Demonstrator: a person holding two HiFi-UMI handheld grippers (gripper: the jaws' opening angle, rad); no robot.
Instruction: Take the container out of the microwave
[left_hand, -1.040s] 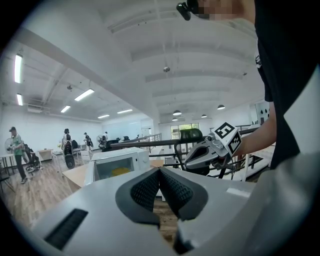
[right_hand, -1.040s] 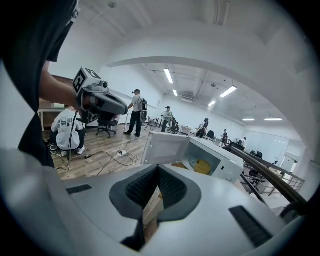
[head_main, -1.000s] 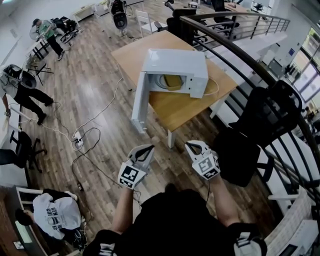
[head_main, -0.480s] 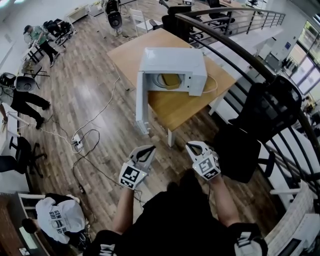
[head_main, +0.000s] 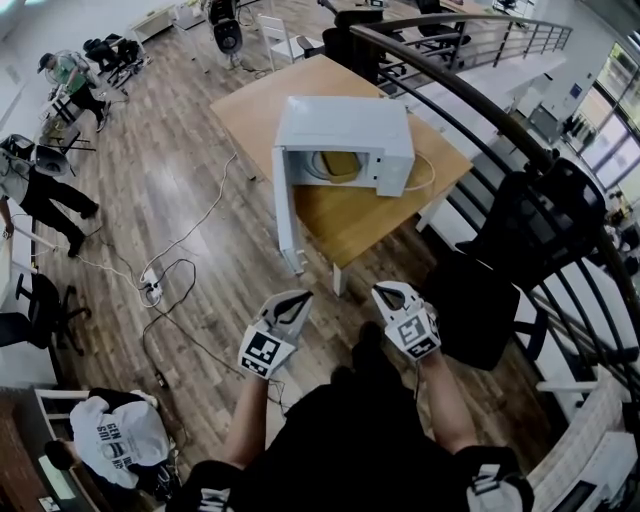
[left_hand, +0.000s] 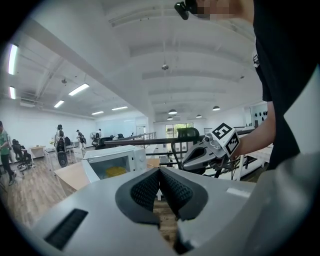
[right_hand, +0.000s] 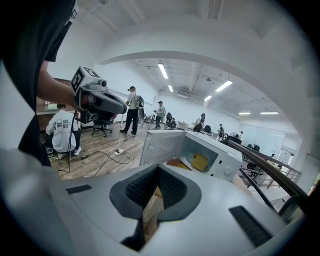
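wooden table (head_main: 250, 110) | black chair (head_main: 535, 235) beside it | power strip (head_main: 150, 288) on floor | curved railing (head_main: 470, 100)

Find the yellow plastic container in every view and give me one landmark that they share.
Head view: the yellow plastic container sits upper centre, inside the white microwave.
Left gripper view: the container is left of centre, in the microwave's cavity.
Right gripper view: the container is right of centre, in the cavity.
Shared landmark: the microwave's open white door, to the container's left in all three.
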